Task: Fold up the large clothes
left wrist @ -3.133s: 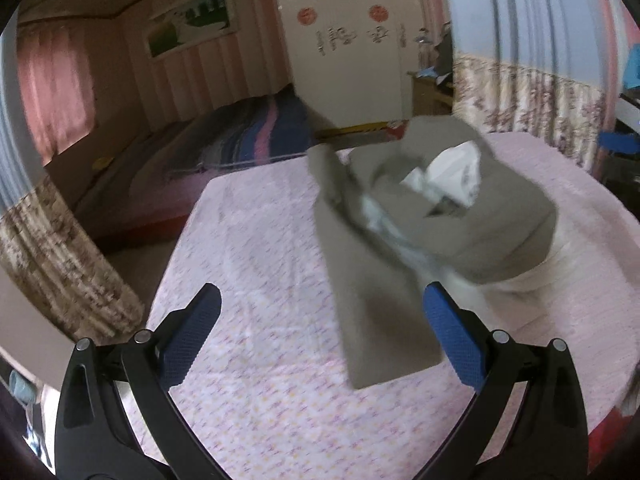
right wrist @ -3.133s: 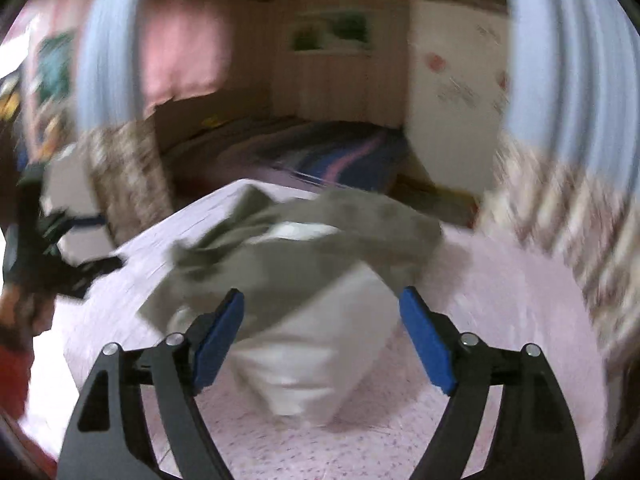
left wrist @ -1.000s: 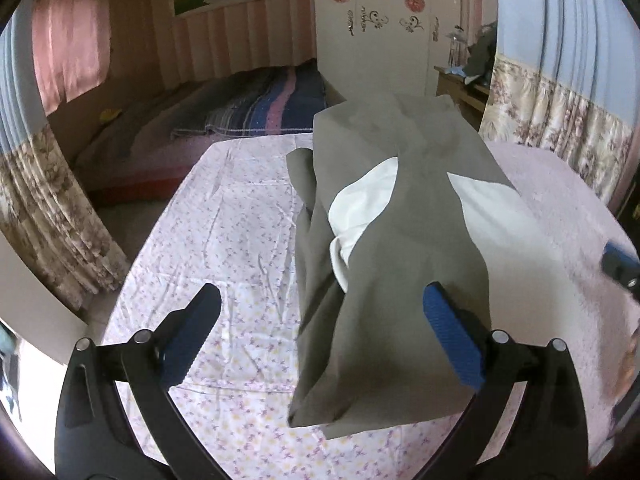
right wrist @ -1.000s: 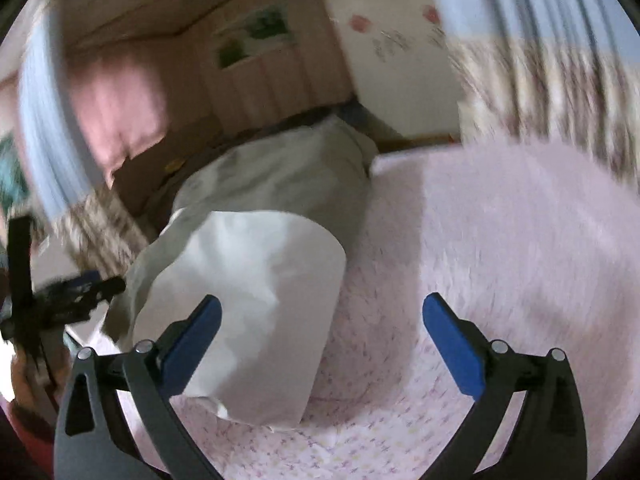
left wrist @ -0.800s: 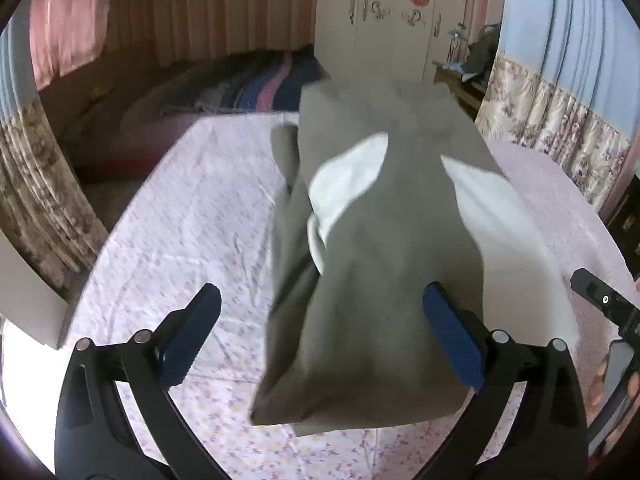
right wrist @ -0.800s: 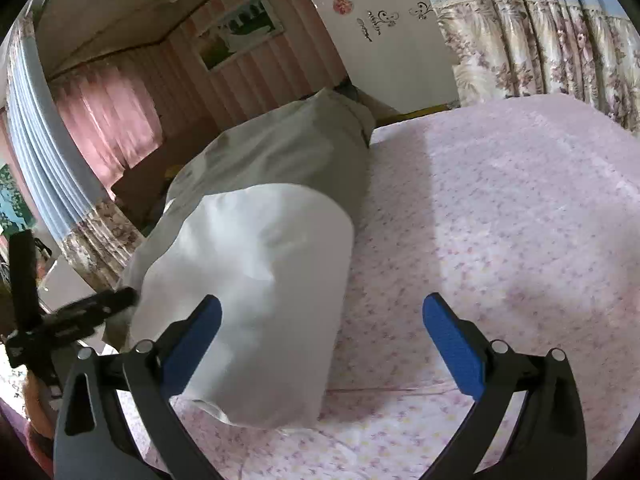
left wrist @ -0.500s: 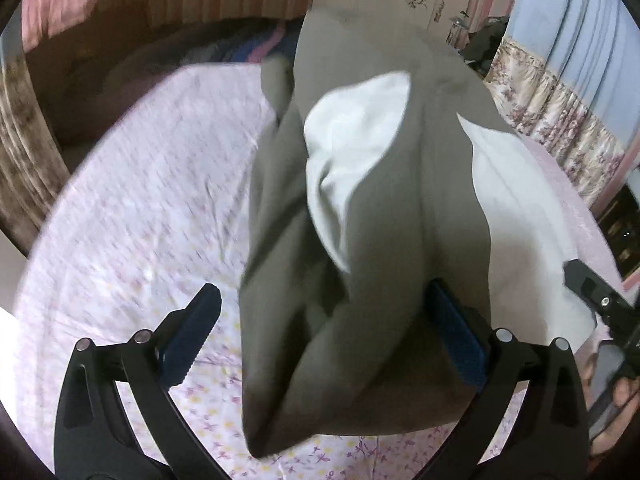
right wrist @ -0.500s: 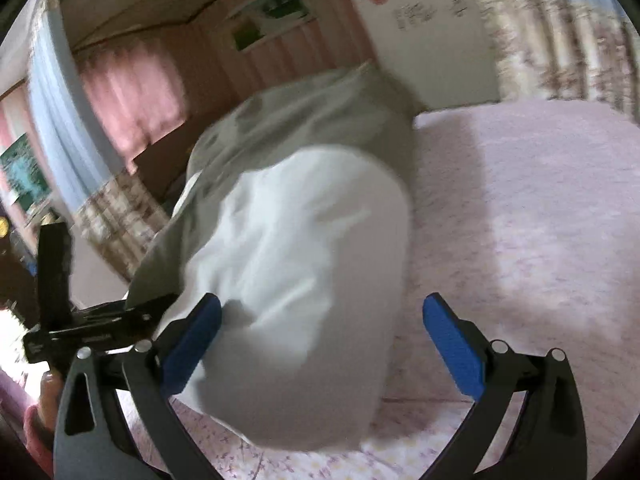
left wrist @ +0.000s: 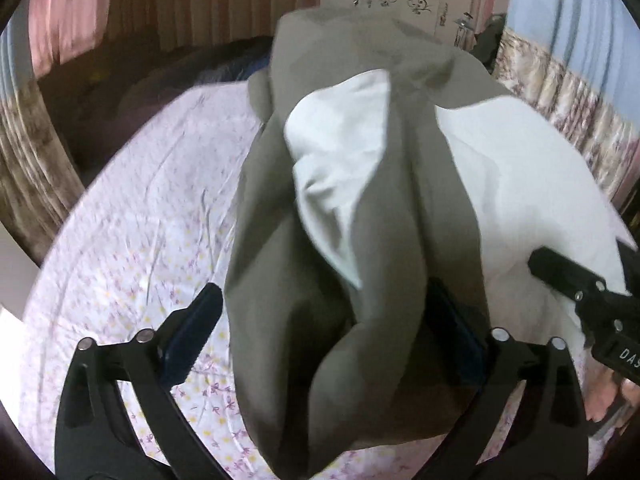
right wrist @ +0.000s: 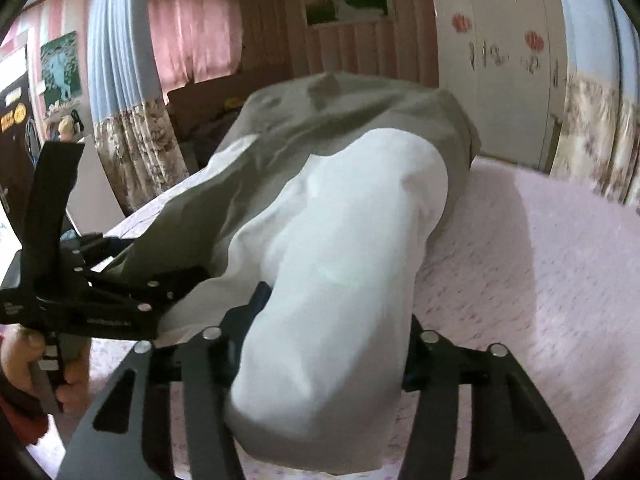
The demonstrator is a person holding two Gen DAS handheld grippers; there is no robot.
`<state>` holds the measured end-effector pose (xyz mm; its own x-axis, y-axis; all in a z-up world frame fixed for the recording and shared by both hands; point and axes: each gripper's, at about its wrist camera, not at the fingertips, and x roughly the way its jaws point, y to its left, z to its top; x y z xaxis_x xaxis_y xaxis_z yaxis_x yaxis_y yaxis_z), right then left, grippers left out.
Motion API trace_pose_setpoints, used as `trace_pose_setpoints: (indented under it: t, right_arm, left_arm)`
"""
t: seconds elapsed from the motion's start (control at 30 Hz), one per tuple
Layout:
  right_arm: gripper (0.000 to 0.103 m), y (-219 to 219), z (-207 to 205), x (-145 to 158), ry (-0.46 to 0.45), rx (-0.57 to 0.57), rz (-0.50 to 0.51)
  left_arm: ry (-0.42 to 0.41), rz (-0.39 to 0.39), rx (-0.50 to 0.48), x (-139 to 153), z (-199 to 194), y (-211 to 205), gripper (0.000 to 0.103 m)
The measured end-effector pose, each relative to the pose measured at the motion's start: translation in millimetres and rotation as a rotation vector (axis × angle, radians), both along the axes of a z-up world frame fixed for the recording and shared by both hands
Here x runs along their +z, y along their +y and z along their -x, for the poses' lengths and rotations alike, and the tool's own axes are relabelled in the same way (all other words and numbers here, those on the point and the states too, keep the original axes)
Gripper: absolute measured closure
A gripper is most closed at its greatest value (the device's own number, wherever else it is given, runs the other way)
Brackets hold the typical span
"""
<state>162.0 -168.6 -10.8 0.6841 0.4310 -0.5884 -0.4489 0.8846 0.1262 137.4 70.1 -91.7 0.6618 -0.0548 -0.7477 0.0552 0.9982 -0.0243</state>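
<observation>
Both claws are closing on the garment's (left wrist: 372,240) near end (right claw (right wrist: 320,344) clamped on its white lining, left claw (left wrist: 320,320) wide), ready to lift and fold.

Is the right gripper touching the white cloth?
Touching. In the right wrist view the right gripper has just been closing, and the white cloth fills the space between its fingers, pressed against both sides.

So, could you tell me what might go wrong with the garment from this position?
The right gripper, whose jaws have just been closing, has only the white end between them and may bunch it. The left gripper stands wide around a thick grey fold, so it could catch several layers and skew the fold.
</observation>
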Motion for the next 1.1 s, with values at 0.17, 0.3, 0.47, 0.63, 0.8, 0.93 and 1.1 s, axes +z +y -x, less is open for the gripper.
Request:
trace_pose_setpoints:
  t: [0.17,0.3,0.47,0.63,0.8,0.93,1.1]
  right_arm:
    - [0.059,-30.5,8.4,14.1,-0.072,-0.052,0.002]
    - [0.060,-63.8,16.7,33.4,-0.138,-0.117,0.028]
    - [0.061,-120.0,39.5,38.6,-0.162,-0.244,0.065]
    - [0.058,-166.6,57.6,19.4,-0.065,-0.344,0.096]
    - [0.040,-195.0,58.4,4.8,0.054,-0.294,0.005]
    - [0.037,-202.4,64.3,22.7,0.076,-0.254,0.006]
    - [0.036,-206.6,70.6,34.9,0.019,-0.233,0.077]
  left_arm:
    - [-0.036,-0.055,-0.054,13.9,0.8,-41.3,0.015]
    - [-0.086,-0.073,-0.106,25.7,-2.1,-87.5,0.015]
    - [-0.109,-0.063,-0.202,34.3,-5.5,-148.2,0.015]
    - [-0.075,-0.044,-0.322,23.5,9.5,-192.7,0.014]
    - [-0.010,0.015,-0.355,12.6,24.4,-193.4,0.017]
    - [-0.008,0.034,-0.360,12.8,35.5,-193.0,0.036]
    - [-0.009,0.067,-0.362,9.5,56.0,-183.3,0.051]
